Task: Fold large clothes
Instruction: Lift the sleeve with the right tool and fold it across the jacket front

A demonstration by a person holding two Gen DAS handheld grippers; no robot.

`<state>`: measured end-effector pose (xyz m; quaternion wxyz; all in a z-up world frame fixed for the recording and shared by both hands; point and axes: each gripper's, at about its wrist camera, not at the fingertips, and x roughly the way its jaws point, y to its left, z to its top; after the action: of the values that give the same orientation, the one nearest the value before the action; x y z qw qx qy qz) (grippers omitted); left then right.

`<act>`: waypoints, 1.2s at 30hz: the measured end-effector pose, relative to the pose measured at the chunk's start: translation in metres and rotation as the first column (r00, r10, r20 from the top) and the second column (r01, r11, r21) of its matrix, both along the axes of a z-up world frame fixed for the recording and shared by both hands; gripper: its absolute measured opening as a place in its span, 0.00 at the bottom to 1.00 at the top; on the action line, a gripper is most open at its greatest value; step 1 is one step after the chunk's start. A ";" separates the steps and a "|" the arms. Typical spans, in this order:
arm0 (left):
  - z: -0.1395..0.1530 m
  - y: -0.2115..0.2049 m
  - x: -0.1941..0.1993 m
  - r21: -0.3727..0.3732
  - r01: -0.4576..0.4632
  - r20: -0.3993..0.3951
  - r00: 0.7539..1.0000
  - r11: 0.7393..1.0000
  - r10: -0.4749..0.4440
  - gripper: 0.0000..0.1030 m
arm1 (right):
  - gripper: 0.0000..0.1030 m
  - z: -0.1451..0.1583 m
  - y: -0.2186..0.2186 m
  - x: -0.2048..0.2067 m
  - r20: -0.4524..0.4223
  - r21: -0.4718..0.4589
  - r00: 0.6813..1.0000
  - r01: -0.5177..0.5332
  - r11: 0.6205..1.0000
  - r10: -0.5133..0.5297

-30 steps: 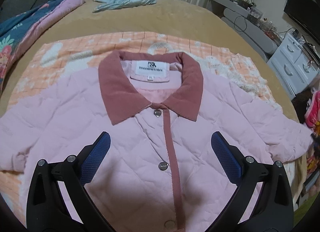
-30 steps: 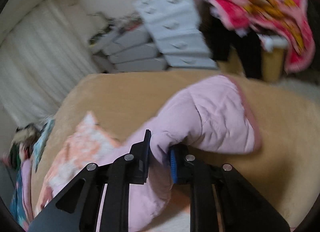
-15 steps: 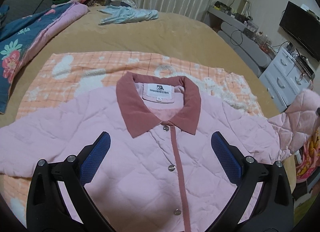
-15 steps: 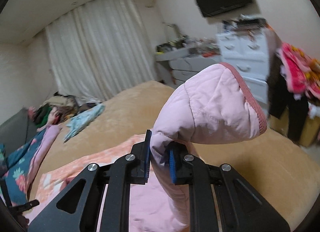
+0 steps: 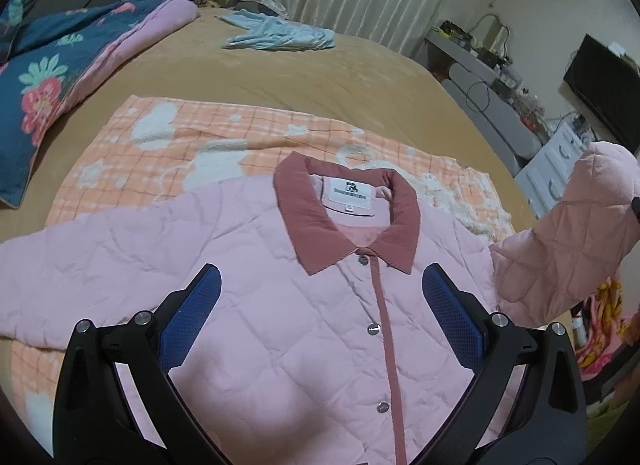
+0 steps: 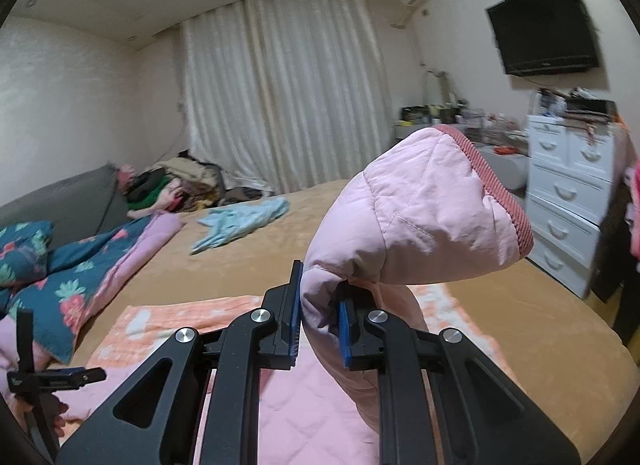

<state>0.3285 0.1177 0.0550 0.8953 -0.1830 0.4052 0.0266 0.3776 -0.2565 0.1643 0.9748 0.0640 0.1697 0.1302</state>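
A pink quilted jacket with a dusty-red collar lies front up on an orange checked blanket on the bed. My left gripper is open and empty, hovering over the jacket's chest. My right gripper is shut on the jacket's right sleeve near the cuff and holds it lifted above the bed. The raised sleeve also shows at the right of the left wrist view.
A tan bed cover lies under everything. A light blue garment lies at the far side, a floral quilt at the left. A white drawer unit stands right of the bed; a clothes pile lies by the curtain.
My right gripper has lifted the sleeve up off the bed and swung it inward over the jacket. The left gripper has drawn back a little and stayed open.
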 end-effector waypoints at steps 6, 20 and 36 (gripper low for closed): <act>-0.003 0.029 -0.014 -0.040 -0.037 -0.006 0.999 0.999 0.036 0.92 | 0.14 -0.003 0.054 -0.004 0.001 -0.015 0.996 -0.094 0.995 0.094; -0.027 0.058 -0.037 -0.085 -0.035 -0.015 0.999 0.996 0.033 0.92 | 0.14 -0.085 0.167 -0.019 -0.116 -0.138 0.953 -0.295 0.946 0.280; -0.075 0.082 -0.050 -0.398 -0.011 -0.031 1.000 0.917 -0.002 0.92 | 0.20 -0.197 0.261 -0.055 -0.360 -0.229 0.823 -0.535 0.814 0.440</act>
<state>0.2789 0.1993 -0.0203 0.8332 -0.3616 0.4153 -0.0515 0.3223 0.0046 -0.0329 0.8690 -0.1224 0.3402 0.3380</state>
